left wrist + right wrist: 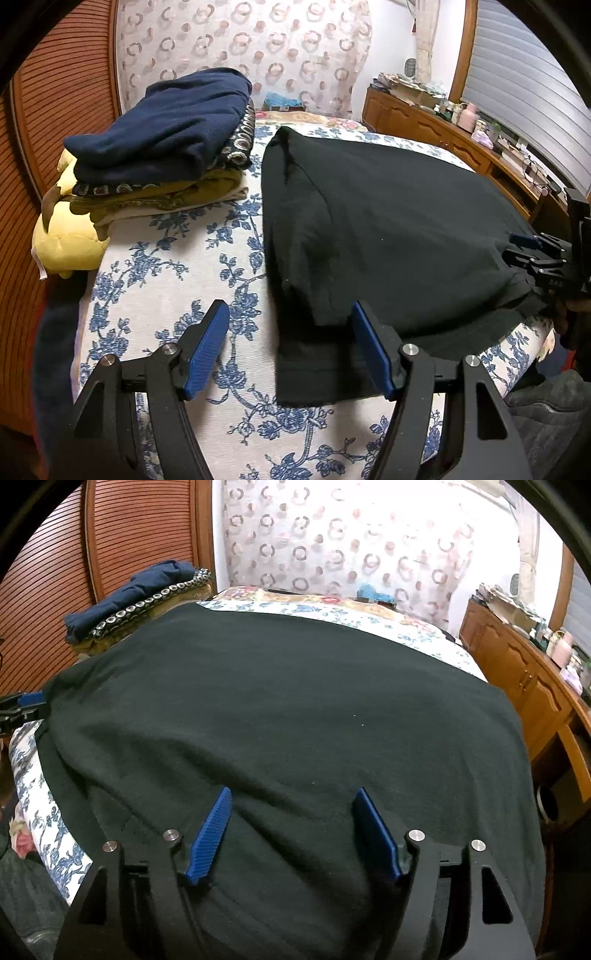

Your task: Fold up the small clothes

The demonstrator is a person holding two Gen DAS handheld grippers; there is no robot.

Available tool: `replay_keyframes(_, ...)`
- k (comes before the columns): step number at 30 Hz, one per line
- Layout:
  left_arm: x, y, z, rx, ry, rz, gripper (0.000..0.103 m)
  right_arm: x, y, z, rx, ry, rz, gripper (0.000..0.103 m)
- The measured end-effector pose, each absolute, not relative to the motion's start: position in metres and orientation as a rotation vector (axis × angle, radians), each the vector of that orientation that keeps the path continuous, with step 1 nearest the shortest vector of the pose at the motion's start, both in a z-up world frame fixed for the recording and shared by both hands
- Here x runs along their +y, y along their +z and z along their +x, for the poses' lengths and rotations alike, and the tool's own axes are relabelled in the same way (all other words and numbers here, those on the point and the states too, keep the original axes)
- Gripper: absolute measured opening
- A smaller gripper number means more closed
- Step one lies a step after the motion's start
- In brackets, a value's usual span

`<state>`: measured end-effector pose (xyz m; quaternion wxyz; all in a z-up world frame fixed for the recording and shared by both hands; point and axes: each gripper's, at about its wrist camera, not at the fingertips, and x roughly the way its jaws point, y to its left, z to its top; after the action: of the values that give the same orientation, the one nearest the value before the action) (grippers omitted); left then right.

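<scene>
A black garment (388, 229) lies spread flat on the blue-flowered bed cover (177, 280). It fills most of the right wrist view (295, 709). My left gripper (290, 314) is open and empty, just above the garment's near left corner, straddling its left edge. My right gripper (291, 797) is open and empty, low over the garment's near edge. The right gripper also shows at the far right of the left wrist view (532, 251), at the garment's right corner. The left gripper shows at the left edge of the right wrist view (22, 705).
A pile of folded clothes (166, 140), navy on top, sits at the bed's far left, over a yellow plush toy (70, 240). A wooden slatted wall (55, 92) is on the left. A wooden cabinet (524, 679) with clutter runs along the right. A patterned curtain (351, 546) hangs behind.
</scene>
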<state>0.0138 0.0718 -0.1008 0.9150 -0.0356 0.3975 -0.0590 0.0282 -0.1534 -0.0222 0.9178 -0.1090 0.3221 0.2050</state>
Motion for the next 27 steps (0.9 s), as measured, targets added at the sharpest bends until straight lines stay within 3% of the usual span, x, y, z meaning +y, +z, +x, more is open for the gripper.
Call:
replay_keyframes(5, 0.068, -0.105, 0.018, 0.825, -0.157, -0.098, 0.069, -0.146, -0.023, 0.025, 0.660, 0.422, -0.226, 0.074)
replay_keyframes(7, 0.067, -0.107, 0.020, 0.828, -0.164, -0.106, 0.063, -0.153, -0.021, 0.028, 0.660, 0.428, -0.226, 0.074)
replay_keyframes(15, 0.057, -0.108, 0.023, 0.817, -0.178, -0.075, 0.054, -0.155, -0.021, 0.028, 0.659, 0.430, -0.226, 0.075)
replay_keyframes(17, 0.056, -0.108, 0.025, 0.815, -0.174, -0.071, 0.048, -0.155, -0.021, 0.028, 0.659, 0.430, -0.225, 0.075)
replay_keyframes(19, 0.055, -0.108, 0.027, 0.815, -0.173, -0.068, 0.032, -0.154, -0.021, 0.028, 0.658, 0.430, -0.225, 0.075)
replay_keyframes(22, 0.051, -0.108, 0.027, 0.813, -0.197, -0.058, 0.020, -0.155, -0.021, 0.028, 0.659, 0.430, -0.226, 0.075)
replay_keyframes(25, 0.044, -0.104, 0.026, 0.800, -0.216, -0.039, 0.010, -0.155, -0.020, 0.028, 0.664, 0.416, -0.230, 0.076)
replay_keyframes(27, 0.040, -0.097, 0.025, 0.775, -0.233, -0.033, 0.010, -0.155, -0.019, 0.029, 0.668, 0.417, -0.226, 0.077)
